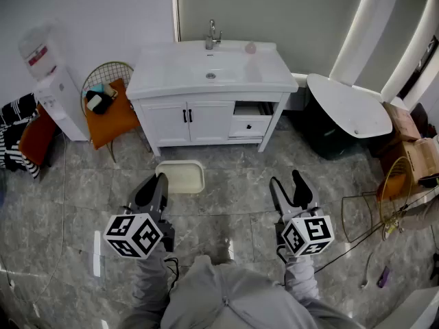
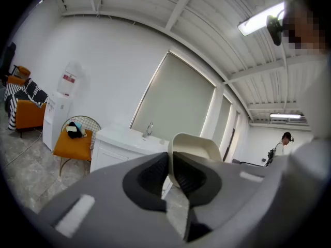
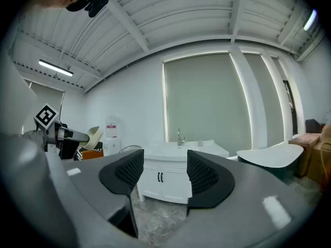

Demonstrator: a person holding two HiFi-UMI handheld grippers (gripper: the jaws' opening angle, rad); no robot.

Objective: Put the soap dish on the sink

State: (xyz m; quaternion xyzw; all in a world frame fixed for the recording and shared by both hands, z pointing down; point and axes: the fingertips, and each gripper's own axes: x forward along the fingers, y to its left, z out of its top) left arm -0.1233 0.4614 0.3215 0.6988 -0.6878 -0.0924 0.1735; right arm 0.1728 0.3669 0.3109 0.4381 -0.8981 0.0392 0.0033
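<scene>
My left gripper point(image 1: 155, 184) is shut on the rim of a cream, rounded-rectangle soap dish point(image 1: 181, 177), held above the grey floor in front of the vanity. In the left gripper view the soap dish point(image 2: 196, 148) stands up between the closed jaws of the left gripper point(image 2: 170, 170). My right gripper point(image 1: 288, 184) is open and holds nothing; its jaws stand apart in the right gripper view point(image 3: 164, 173). The white sink point(image 1: 211, 68) with a chrome tap point(image 1: 212, 35) tops a white cabinet straight ahead. The sink point(image 3: 184, 150) also shows in the right gripper view.
A small pink object point(image 1: 251, 48) sits at the sink's back right. One cabinet drawer point(image 1: 250, 125) stands open. An orange chair point(image 1: 108, 115) and a water dispenser point(image 1: 51, 81) are at the left. A white round table point(image 1: 348, 105), cardboard boxes point(image 1: 416, 156) and a wire rack point(image 1: 384, 204) are at the right.
</scene>
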